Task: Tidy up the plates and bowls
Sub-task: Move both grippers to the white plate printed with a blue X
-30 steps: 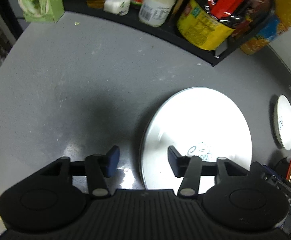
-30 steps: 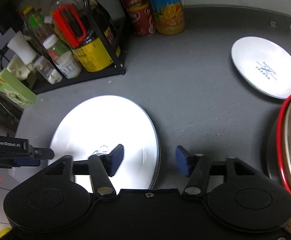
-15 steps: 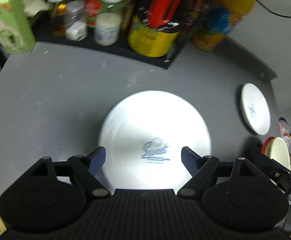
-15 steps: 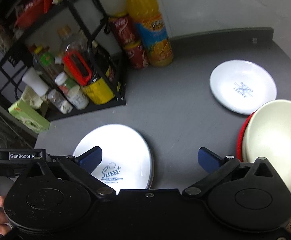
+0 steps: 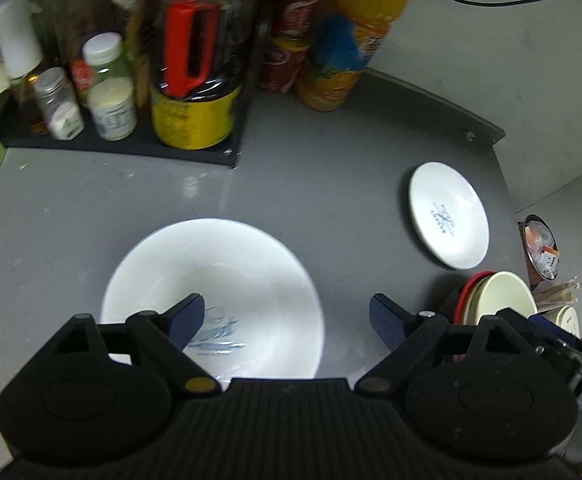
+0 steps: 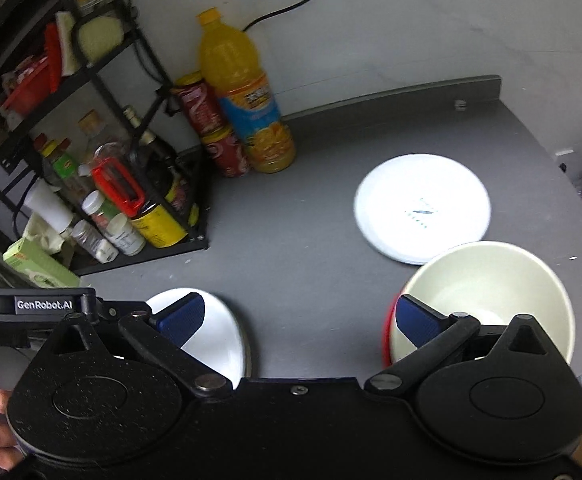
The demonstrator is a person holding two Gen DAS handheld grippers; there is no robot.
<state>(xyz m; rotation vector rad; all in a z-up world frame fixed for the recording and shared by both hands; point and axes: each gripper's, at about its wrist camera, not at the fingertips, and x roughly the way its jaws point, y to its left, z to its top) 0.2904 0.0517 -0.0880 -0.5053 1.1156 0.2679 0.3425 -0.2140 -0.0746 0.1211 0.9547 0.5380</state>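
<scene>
Opening above bare counter (image 5: 343, 200), left gripper (image 5: 285, 318) clears large plate (image 5: 227, 264)

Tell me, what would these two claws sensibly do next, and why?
Probably the right gripper reaches for the smaller white plate to stack it on the large white plate. Both grippers are empty, the left gripper with its jaws opening, and the plates lie apart on the grey counter.

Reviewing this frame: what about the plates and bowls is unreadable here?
- Large plate: near edge hidden by the left claw body in the left wrist view; its print is blurred.
- Bowl stack: count unclear; the cream bowl covers all but a red rim, right wrist view.
- Small plate: print washed out by glare.
</scene>
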